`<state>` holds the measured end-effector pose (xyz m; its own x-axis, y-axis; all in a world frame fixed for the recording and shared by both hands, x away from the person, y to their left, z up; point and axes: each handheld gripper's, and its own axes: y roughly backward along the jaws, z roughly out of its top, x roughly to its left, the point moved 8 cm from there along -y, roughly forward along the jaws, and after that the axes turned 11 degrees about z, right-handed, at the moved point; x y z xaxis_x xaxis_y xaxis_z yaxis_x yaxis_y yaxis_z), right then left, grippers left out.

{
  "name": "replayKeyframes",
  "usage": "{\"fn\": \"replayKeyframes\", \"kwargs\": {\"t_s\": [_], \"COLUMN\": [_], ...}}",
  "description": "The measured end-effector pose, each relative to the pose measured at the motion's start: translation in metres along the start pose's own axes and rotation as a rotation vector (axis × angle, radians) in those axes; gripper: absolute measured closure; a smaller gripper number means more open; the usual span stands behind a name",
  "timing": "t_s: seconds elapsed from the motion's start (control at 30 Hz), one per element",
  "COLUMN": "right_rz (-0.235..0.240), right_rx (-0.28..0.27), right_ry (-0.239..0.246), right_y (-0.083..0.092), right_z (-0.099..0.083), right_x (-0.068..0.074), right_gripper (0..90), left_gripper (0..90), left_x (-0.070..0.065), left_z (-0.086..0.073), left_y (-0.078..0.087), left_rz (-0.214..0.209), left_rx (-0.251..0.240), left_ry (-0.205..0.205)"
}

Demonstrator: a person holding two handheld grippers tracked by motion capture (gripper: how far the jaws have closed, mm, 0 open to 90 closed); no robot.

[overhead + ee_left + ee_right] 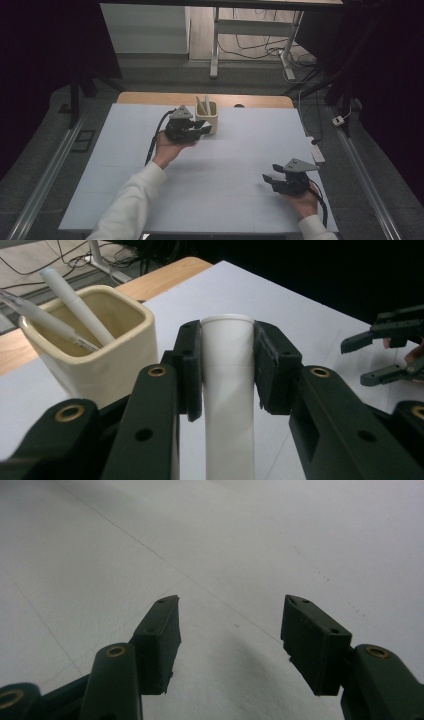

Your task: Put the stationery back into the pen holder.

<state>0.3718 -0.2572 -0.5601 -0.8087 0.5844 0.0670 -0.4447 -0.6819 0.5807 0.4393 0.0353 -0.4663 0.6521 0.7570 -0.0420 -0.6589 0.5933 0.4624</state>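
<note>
My left gripper (202, 129) is held above the white table, just left of a cream square cup (208, 120). In the left gripper view its pads are shut on a white round tube (228, 390) that stands between them, with the cup (100, 355) close on the left. Two white pens (75, 305) lean inside the cup. My right gripper (267, 180) rests low near the table's front right; its jaws (230, 617) are open over bare table with nothing between them. It also appears far off in the left gripper view (367, 357).
The white table sheet (225, 165) lies on a wooden top whose far edge (150, 97) shows behind the cup. Beyond it are a metal desk frame (215, 45) and cables on the floor. Cables trail from both grippers.
</note>
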Motion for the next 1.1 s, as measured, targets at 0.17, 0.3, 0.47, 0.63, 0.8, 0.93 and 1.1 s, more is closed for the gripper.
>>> {"fn": "replayKeyframes", "kwargs": {"t_s": [0.17,0.3,0.47,0.63,0.8,0.93,1.1], "right_rz": [0.001,-0.009,0.001,0.002,0.002,-0.001,-0.002], "right_rx": [0.003,0.006,0.002,0.005,0.006,0.002,0.005], "right_ry": [-0.002,-0.003,-0.005,-0.006,-0.007,-0.01,-0.009], "right_y": [-0.001,0.0,0.0,0.0,0.0,0.0,0.0], "right_z": [-0.001,-0.001,-0.001,-0.001,-0.002,-0.002,-0.002], "right_x": [-0.001,-0.001,-0.001,-0.001,-0.001,-0.002,-0.002], "right_gripper": [40.5,40.5,40.4,40.4,40.4,40.3,40.3], "left_gripper": [65.7,65.6,65.6,65.7,65.6,65.7,65.6], "left_x": [0.007,0.01,0.013,0.017,0.022,0.025,0.029], "left_z": [0.005,0.011,0.017,0.024,0.032,0.037,0.043], "left_y": [-0.001,-0.003,-0.005,-0.009,-0.011,-0.013,-0.018], "left_rz": [0.007,0.001,0.008,0.018,0.031,0.04,0.041], "left_rx": [-0.008,-0.019,-0.026,-0.023,-0.029,-0.03,-0.032], "left_ry": [0.02,0.033,0.026,0.025,0.031,0.035,0.049]}}
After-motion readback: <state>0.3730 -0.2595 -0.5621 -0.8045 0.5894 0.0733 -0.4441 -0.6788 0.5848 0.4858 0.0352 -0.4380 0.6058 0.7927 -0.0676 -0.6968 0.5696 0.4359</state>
